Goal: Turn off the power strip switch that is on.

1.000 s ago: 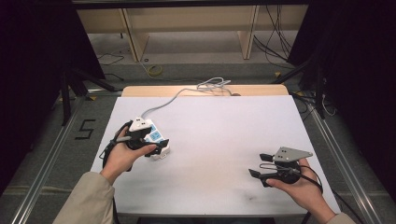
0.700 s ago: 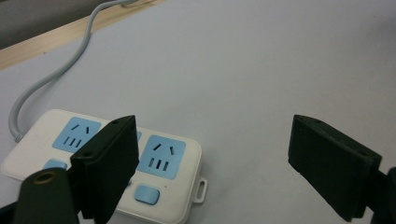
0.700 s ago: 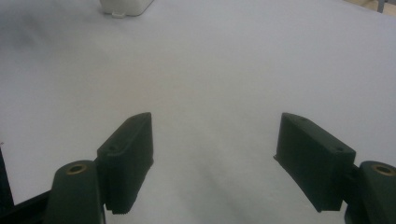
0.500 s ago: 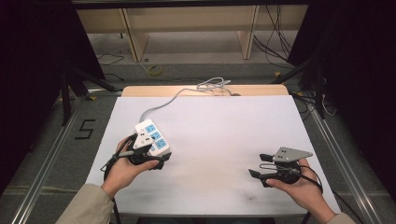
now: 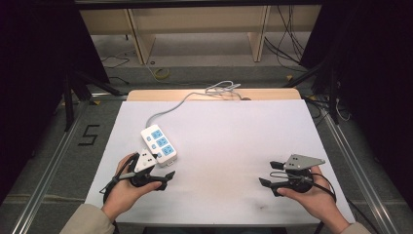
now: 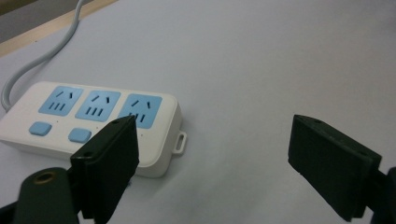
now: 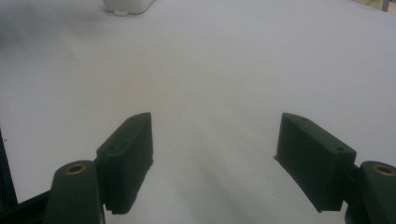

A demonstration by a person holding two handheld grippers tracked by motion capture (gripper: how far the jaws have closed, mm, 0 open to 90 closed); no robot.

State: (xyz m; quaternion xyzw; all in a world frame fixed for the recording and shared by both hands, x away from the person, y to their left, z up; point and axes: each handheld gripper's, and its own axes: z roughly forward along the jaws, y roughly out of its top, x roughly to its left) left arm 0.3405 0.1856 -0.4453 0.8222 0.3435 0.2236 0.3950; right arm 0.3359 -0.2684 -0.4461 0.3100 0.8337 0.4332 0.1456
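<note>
The power strip (image 5: 158, 144) is white with three blue sockets and blue buttons. It lies flat on the table, face up, just in front of the left gripper (image 5: 164, 178). Its grey cord (image 5: 168, 111) runs away from that gripper

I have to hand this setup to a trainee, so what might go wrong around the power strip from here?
1. The left gripper is open just beside the power strip; a careless approach could nudge the strip away instead of gripping it.
2. The cord runs loosely over the table's far edge, so pulling the strip might snag or drag it.
3. The right gripper sits far off, too distant to steady the strip quickly.
</note>
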